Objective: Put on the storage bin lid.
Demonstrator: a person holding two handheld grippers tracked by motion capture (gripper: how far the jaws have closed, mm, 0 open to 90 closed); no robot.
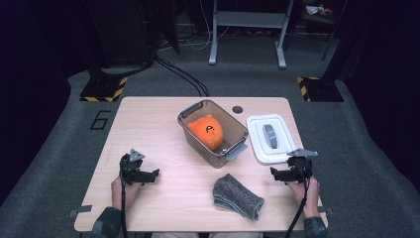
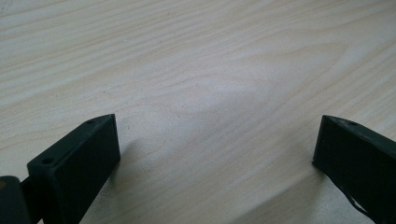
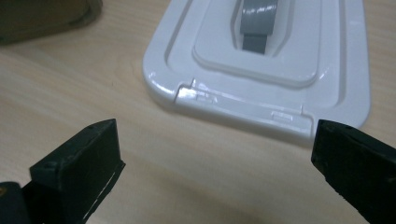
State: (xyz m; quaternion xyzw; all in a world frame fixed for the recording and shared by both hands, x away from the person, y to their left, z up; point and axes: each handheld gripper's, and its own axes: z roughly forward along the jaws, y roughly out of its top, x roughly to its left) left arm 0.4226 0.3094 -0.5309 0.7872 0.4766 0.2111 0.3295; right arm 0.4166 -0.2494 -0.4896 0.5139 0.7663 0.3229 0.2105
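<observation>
A clear plastic bin (image 1: 190,130) stands in the middle of the wooden table (image 1: 148,124) with an orange plush toy (image 1: 208,132) inside it. Its white lid (image 1: 270,139) with a grey handle (image 1: 270,135) lies flat to the right of it. A folded grey cloth (image 1: 236,197) lies near the front edge. My left gripper (image 1: 151,175) rests open on the table at the front left, jaws wide over bare wood (image 2: 210,107). My right gripper (image 1: 275,173) is open at the front right, just short of the near edge of the lid (image 3: 261,70).
A small dark round disc (image 1: 237,109) sits in the table behind the bin. Beyond the table, on grey carpet, stand a white frame's legs (image 1: 246,34), loose cables (image 1: 183,74) and two bases with yellow-black hazard stripes (image 1: 104,89).
</observation>
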